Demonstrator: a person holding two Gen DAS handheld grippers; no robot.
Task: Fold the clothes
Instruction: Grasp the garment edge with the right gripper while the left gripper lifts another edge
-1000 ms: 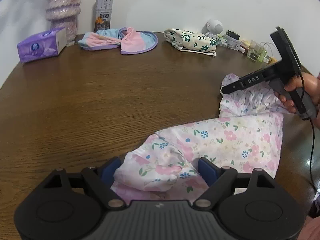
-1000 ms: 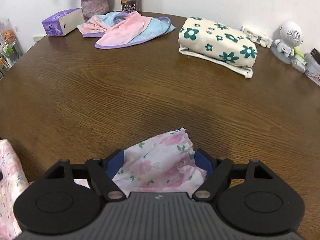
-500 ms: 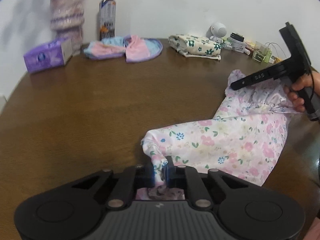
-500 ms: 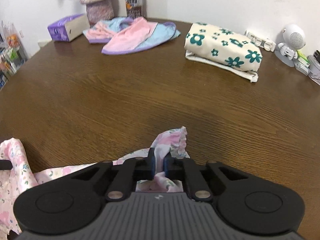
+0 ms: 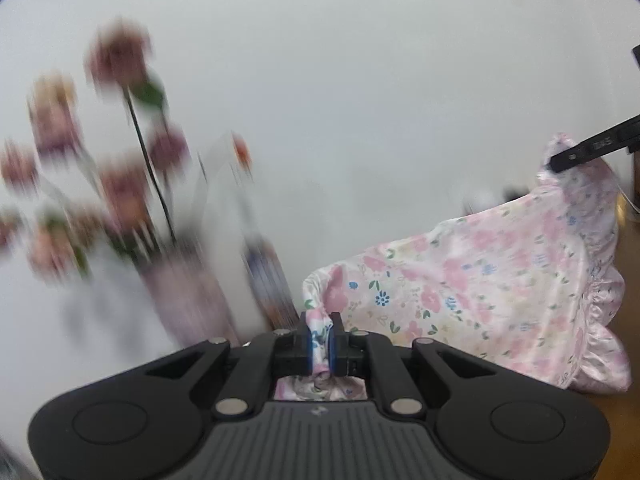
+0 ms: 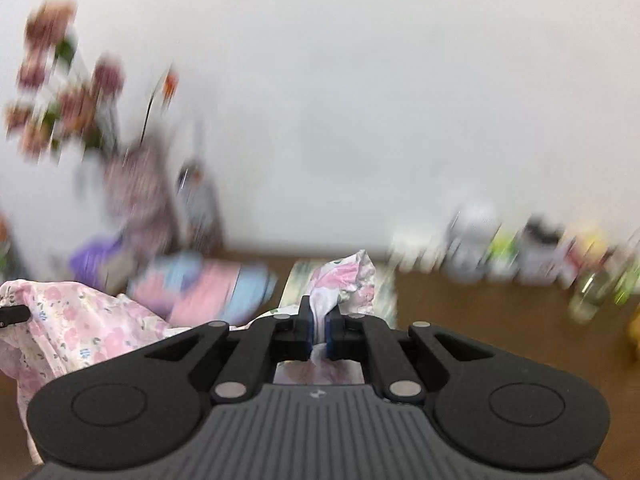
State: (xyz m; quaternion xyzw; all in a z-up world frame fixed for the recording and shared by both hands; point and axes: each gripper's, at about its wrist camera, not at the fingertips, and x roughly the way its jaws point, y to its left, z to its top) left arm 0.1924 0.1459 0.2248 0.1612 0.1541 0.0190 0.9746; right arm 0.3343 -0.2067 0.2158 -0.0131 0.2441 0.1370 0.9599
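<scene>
Left gripper [image 5: 320, 340] is pinching one corner of the floral garment [image 5: 480, 280]; right gripper [image 6: 319, 330] is clamping another corner. The cloth is hanging slack between them above the wooden table [image 6: 480, 320]. Advisable: keeping both corners level and taut before laying flat. Beyond, blurred flowers [image 5: 120, 160] are standing against the wall.

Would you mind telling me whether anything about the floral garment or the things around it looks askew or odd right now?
Nothing stands out. The floral garment hangs bunched between the left gripper and the right gripper, both jaws shut on its fabric. The background is too blurred to judge.
</scene>
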